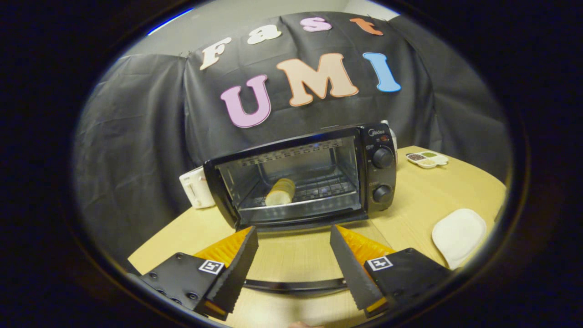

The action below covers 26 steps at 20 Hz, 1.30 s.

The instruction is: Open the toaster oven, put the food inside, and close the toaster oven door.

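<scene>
A white box-like thing (196,187) sits at the far left of the wooden table (423,205), tucked just behind the left corner of the toaster oven (300,177). You cannot tell what it is from here.

Next comes the toaster oven itself. It is black and stands in the middle of the table, a little way ahead of the fingers. Its door (291,286) is open and hangs flat down toward the gripper, so its dark handle bar shows as a curved line low between the two fingers. Inside the oven, on the wire rack, lies the food (280,191). It looks like a small bread roll, pale and round, and it sits toward the left half of the rack. Two round knobs (382,175) are on the oven's right side, one above the other.

The gripper (294,246) is wide open. Its two fingers are well apart, and nothing is between them but the table and the open door. The finger tips are just short of the oven's front.

To the right of the oven, far back on the table, there is a little white dish (427,159) with a few parts, each holding something small and dark or green. Nearer, on the right side of the table and just beyond the right finger, lies a flat white pad (459,236) with round corners.
</scene>
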Tool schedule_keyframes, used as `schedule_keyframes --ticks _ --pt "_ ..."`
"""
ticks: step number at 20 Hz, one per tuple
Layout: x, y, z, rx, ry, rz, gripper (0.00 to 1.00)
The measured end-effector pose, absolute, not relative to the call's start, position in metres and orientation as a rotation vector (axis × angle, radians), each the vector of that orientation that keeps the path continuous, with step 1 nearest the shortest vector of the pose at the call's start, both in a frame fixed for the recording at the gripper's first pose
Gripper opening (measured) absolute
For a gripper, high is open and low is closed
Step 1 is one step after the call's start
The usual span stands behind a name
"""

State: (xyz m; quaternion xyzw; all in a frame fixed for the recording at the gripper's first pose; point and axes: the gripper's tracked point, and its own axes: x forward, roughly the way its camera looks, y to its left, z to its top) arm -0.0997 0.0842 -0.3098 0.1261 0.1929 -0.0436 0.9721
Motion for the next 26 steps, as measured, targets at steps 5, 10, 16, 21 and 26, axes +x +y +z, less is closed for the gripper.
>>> schedule_keyframes --ticks 5,10,16,21,26 --pt "-0.138 0.087 -0.319 0.187 0.387 -0.079 0.98" --pt "-0.173 0.090 -0.345 0.207 0.460 -0.072 0.98" --pt "-0.189 0.092 -0.366 0.211 0.532 -0.075 0.98" --pt "-0.188 0.098 -0.382 0.165 0.602 -0.069 0.98" --pt "-0.184 0.091 -0.387 0.088 0.634 -0.096 0.97"
